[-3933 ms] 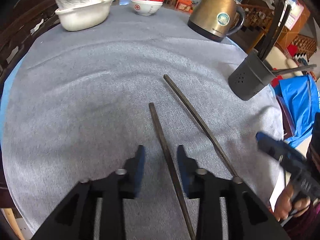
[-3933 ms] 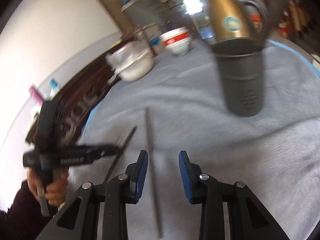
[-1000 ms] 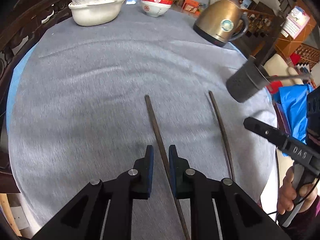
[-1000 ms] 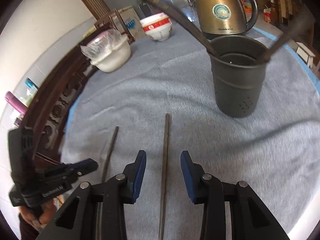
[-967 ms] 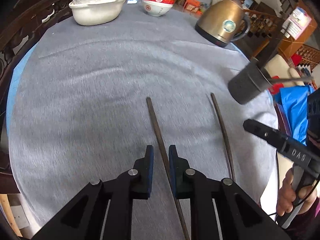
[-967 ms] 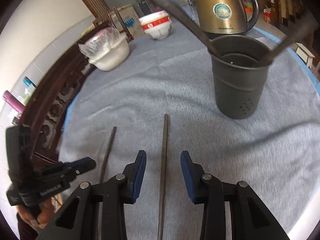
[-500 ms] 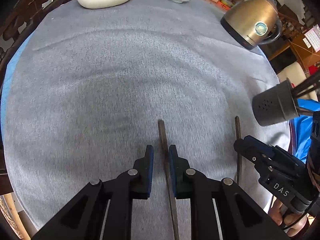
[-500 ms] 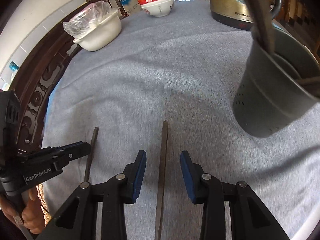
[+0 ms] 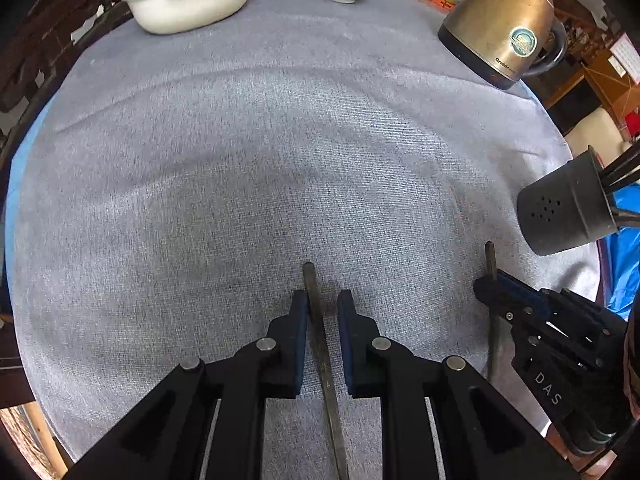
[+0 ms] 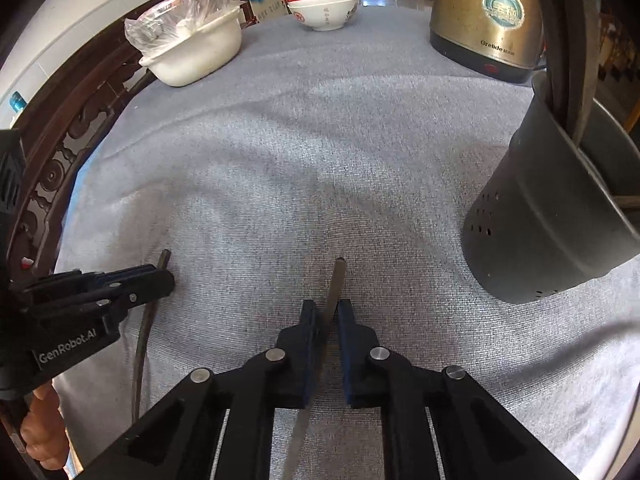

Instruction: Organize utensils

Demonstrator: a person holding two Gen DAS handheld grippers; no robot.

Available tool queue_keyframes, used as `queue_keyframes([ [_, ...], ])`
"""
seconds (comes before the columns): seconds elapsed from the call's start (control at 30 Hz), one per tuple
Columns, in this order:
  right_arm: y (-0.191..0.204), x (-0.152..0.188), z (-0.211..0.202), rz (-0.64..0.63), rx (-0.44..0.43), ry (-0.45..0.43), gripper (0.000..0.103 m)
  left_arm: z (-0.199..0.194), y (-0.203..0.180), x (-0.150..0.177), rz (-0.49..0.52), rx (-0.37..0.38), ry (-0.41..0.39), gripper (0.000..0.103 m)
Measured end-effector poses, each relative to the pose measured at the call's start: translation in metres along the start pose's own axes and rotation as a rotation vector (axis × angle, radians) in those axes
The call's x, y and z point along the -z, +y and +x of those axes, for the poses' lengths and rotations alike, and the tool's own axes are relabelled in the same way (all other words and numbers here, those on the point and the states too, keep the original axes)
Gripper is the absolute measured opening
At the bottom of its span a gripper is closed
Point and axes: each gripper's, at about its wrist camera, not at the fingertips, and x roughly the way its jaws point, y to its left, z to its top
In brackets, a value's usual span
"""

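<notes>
Fingers (image 10: 308, 320) pinch a chopstick (image 10: 334, 280) beside the chopstick-filled holder (image 10: 540, 220)

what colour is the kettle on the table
The kettle is brassy gold with a black base and a round teal label; the right wrist view shows it best.

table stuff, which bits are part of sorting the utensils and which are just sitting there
Part of the job:
- chopstick in the left hand-held gripper
- chopstick in the right hand-held gripper
- grey utensil holder, already holding others

Just sitting there:
- gold kettle
- stacked bowls
- white dish
</notes>
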Motion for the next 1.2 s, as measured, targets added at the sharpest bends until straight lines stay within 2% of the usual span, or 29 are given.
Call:
queue_keyframes([
  [0.1,0.003,0.003,-0.001,-0.01,0.021,-0.018,0.007,0.002,-0.003,0.0,0.003,-0.02,-0.012,0.008],
  [0.23,-0.001,0.008,-0.008,0.016,-0.005,-0.049,0.006,0.002,-0.006,0.003,-0.009,-0.012,-0.011,0.007],
  [0.43,0.002,0.016,-0.044,-0.008,-0.032,-0.154,0.006,-0.029,-0.012,0.019,-0.007,-0.027,-0.092,0.006],
  [0.6,-0.001,0.026,-0.078,0.013,-0.082,-0.225,0.006,-0.061,-0.016,0.029,-0.007,-0.012,-0.158,0.006],
  [1.0,-0.012,0.038,-0.143,0.076,-0.212,-0.35,0.006,-0.123,-0.033,0.044,0.023,0.05,-0.264,0.005],
  [1.2,-0.025,0.039,-0.166,0.107,-0.237,-0.4,0.006,-0.145,-0.036,0.046,0.038,0.065,-0.3,0.005],
])
